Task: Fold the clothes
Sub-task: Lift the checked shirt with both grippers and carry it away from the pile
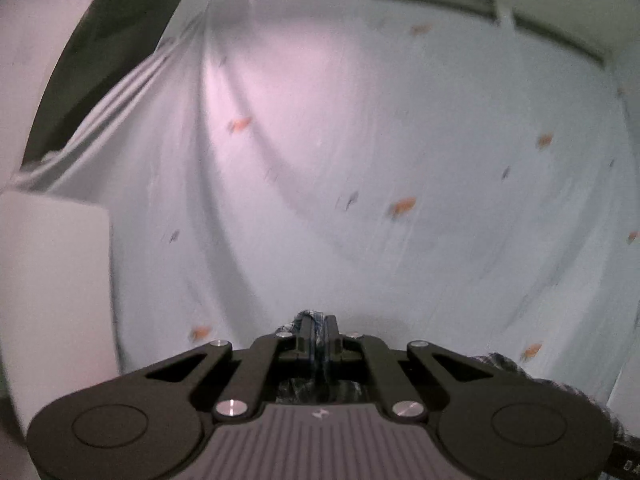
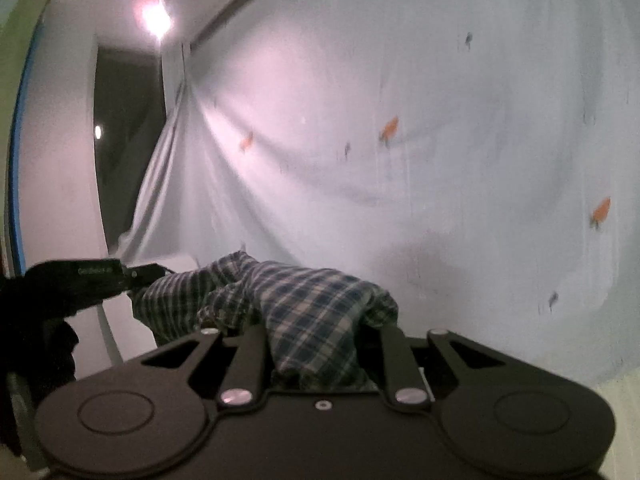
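A blue and white plaid shirt (image 2: 304,300) hangs in the air between both grippers. In the right wrist view it is bunched over my right gripper (image 2: 320,320). The fingers are buried under the cloth, and the jaw links stand partly apart with a thick wad of fabric between them. My left gripper (image 2: 138,274) shows at the left of that view, pinching the shirt's far edge. In the left wrist view my left gripper (image 1: 319,332) is shut on a thin fold of the plaid shirt (image 1: 308,317). More of that cloth trails off at the lower right.
A pale sheet (image 1: 360,140) printed with small orange and dark motifs hangs across the background in long folds. A dark opening (image 1: 108,40) lies at the upper left, with a white block (image 1: 52,280) below it. A bright lamp (image 2: 156,20) glares near the ceiling.
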Tool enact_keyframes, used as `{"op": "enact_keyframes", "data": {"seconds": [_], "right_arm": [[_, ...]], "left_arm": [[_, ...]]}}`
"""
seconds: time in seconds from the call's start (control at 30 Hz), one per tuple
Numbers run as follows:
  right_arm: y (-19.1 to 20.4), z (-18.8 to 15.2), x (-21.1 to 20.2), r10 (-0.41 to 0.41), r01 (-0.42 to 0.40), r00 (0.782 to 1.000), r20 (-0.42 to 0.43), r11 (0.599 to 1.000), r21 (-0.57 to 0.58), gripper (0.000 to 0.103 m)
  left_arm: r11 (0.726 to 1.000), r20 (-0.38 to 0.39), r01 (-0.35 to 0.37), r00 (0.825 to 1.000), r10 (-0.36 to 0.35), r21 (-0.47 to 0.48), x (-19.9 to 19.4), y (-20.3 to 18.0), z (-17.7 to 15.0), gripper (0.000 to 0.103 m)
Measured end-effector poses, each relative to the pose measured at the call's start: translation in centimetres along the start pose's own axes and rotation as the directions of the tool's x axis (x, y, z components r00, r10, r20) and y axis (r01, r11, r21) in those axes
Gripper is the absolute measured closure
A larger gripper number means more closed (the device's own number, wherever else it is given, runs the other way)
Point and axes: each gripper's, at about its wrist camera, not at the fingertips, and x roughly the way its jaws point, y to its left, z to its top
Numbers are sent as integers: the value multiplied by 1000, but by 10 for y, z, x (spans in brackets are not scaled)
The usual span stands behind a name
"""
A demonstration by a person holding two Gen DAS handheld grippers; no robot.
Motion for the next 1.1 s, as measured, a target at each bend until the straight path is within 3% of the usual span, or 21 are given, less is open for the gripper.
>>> {"op": "enact_keyframes", "data": {"seconds": [0.1,0.2,0.33,0.47,0.6,0.67,0.7,0.73,0.8,0.87,0.9,0.93,1.03,1.1], "right_arm": [[-3,15,1,14,-14,998,57,1000,3,86],[-12,17,10,10,-10,998,55,1000,-2,86],[-31,14,31,-4,4,1000,27,1000,-1,86],[-75,9,75,-22,23,999,-37,999,37,86],[-141,2,150,-79,90,991,-105,990,105,85],[-170,-8,190,-145,160,976,-165,984,82,77],[-180,-16,205,-194,206,958,-211,978,40,59],[-189,-24,221,-243,251,936,-255,968,-3,36],[-206,-42,244,-332,320,889,-315,943,-89,23],[-213,-63,237,-375,350,869,-322,927,-136,8],[-219,-77,232,-386,364,853,-353,922,-129,0],[-224,-91,226,-397,384,830,-392,916,-115,1],[-238,-137,209,-419,467,728,-543,883,-55,1],[-240,-166,195,-418,510,657,-628,859,-38,1]], "left_arm": [[999,77,36,996,-36,-8,-3,-7,13,99],[999,96,42,995,-40,-20,9,-13,8,98],[998,19,33,999,-32,-45,82,-16,-20,98],[997,-59,21,998,-25,-69,154,-20,-49,98],[996,-137,8,990,-21,-93,226,-24,-78,98],[997,-207,-30,978,13,-75,270,-24,-101,88],[997,-251,-56,967,40,-58,291,-24,-116,82],[996,-292,-78,954,60,-50,300,-22,-131,71],[992,-369,-118,924,97,-35,316,-19,-161,57],[990,-435,-135,894,107,-34,312,-9,-191,32],[989,-475,-144,873,114,-28,310,-3,-207,31],[988,-517,-154,847,123,-18,306,3,-224,31],[980,-660,-186,729,182,66,287,21,-274,31],[972,-740,-210,635,220,108,268,34,-304,31]]}}
